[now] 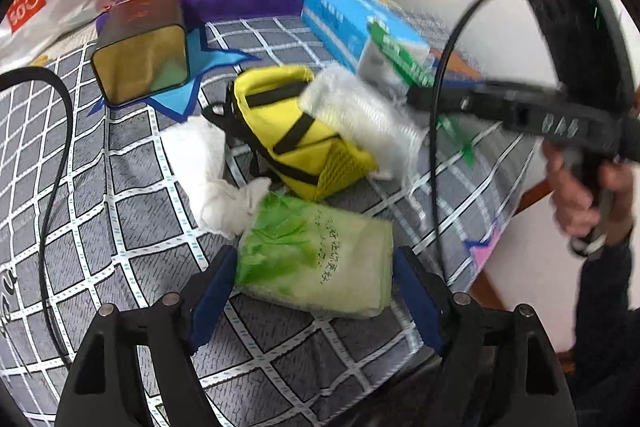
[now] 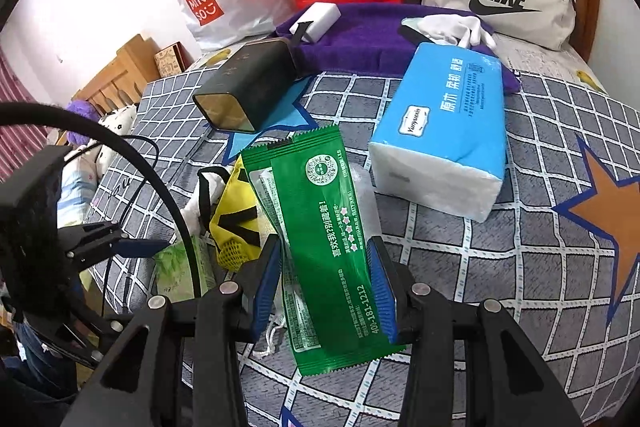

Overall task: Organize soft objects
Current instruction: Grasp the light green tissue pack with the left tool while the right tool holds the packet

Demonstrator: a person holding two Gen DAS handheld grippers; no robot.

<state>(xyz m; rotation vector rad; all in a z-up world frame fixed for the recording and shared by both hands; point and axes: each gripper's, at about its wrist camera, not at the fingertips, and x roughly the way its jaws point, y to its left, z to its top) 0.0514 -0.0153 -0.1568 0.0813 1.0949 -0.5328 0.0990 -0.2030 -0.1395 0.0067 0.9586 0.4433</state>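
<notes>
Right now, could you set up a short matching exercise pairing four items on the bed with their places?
Things:
1. green sachet
2. pale green tissue pack
3. blue tissue pack
4. yellow pouch

Places:
A. lying on the bed between open left gripper fingers
B. beside crumpled white tissue
C. near the purple towel
D. clamped in the right gripper

Pairs: 1-D, 2-A, 3-C, 4-B

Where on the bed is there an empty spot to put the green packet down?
Bare checked bedcover lies right of the green packet, below the blue tissue pack, beside the orange star. Left is crowded: yellow pouch, light green pack.
</notes>
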